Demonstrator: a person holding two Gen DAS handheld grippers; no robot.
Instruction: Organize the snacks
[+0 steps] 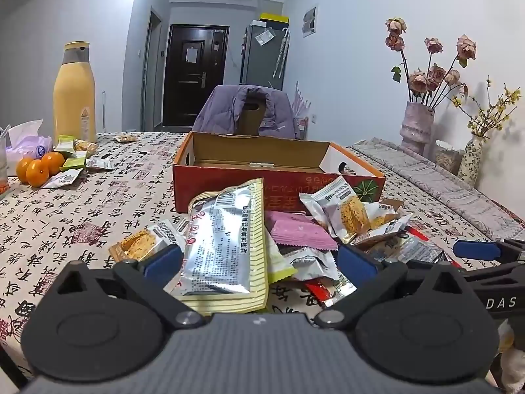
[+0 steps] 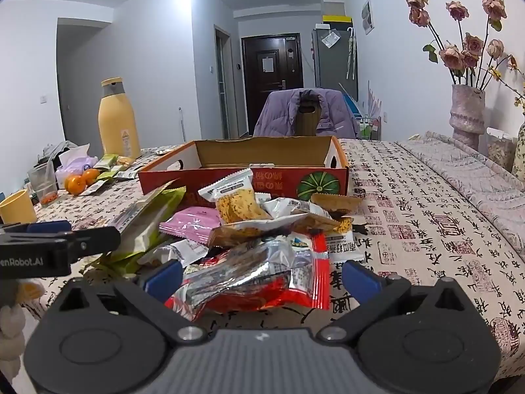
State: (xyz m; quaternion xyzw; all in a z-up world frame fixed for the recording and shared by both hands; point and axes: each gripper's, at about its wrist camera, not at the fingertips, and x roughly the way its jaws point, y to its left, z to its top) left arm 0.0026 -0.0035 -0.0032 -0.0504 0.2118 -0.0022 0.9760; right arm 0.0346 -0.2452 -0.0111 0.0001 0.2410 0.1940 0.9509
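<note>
Both the left gripper (image 1: 259, 262) and right gripper (image 2: 261, 277) are standing wide open, each straddling the near edge of the snack pile (image 2: 256, 229) without pinching anything.

Pale grey walls (image 2: 157, 65) run back along a hallway to a dark front door (image 2: 271, 65), beside it a grey fridge (image 2: 334, 59). A chair draped with a purple jacket (image 2: 308, 115) stands behind the counter (image 2: 426, 229), which wears a calligraphy-print cloth. Ceiling light glares above.
</note>
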